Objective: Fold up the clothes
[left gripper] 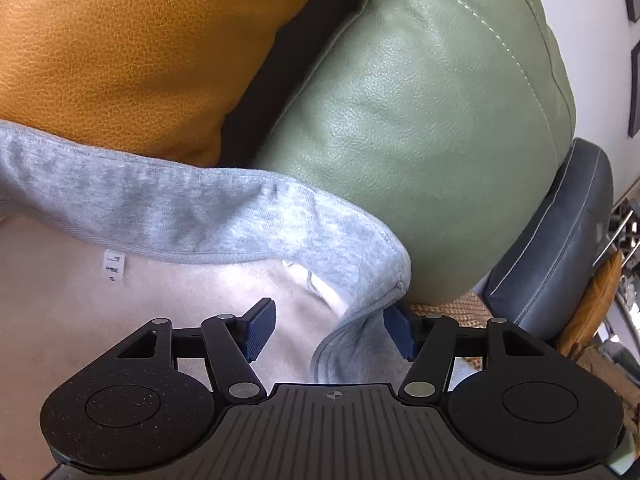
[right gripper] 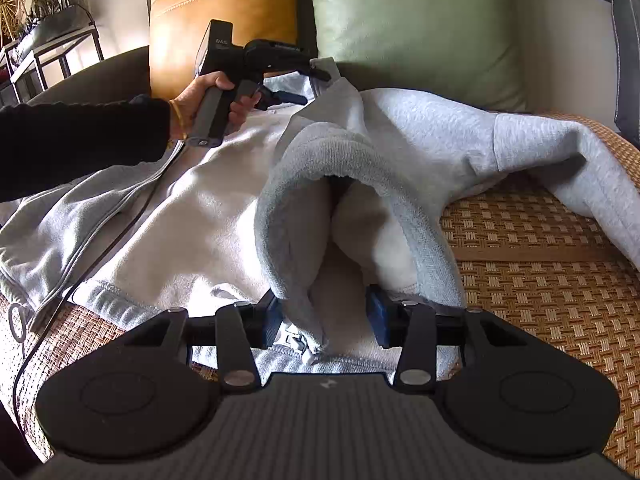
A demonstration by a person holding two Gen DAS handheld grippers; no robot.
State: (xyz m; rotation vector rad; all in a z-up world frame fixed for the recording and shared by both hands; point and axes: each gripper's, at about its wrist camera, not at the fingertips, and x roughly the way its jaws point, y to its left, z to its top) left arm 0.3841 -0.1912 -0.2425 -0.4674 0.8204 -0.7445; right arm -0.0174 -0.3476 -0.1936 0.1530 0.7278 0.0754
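While the grey zip hoodie (right gripper: 208,196) lay spread open on the woven sofa seat (right gripper: 540,300), fleece lining up, both grippers sat at its edges with fabric between their blue pads. Seen from the left wrist camera, the left gripper (left gripper: 330,330) had its jaws spread wide, and a fold of the hoodie's grey edge (left gripper: 352,344) stood in the gap, lying against the pad at 3 o'clock while the pad at 9 o'clock (left gripper: 260,330) rested apart over the pale lining; nothing was pinched. A white label (left gripper: 114,266) showed on the lining toward 9 o'clock. Beyond the collar rose a mustard cushion (left gripper: 120,48) at 11 o'clock and a green cushion (left gripper: 420,120) at 1 o'clock, with a dark blue-grey cushion (left gripper: 560,248) at 3 o'clock. From the right wrist camera, the right gripper (right gripper: 324,322) likewise stood open, its pads on either side of a raised, arched fold of hoodie (right gripper: 340,208) near the hem, with the zipper end (right gripper: 296,340) between them; the cloth touched the pads, yet the jaws were not closed on it. At 11 o'clock in that view the person's left hand (right gripper: 208,100) held the other gripper at the collar. One sleeve (right gripper: 580,176) trailed off toward 3 o'clock across the seat.
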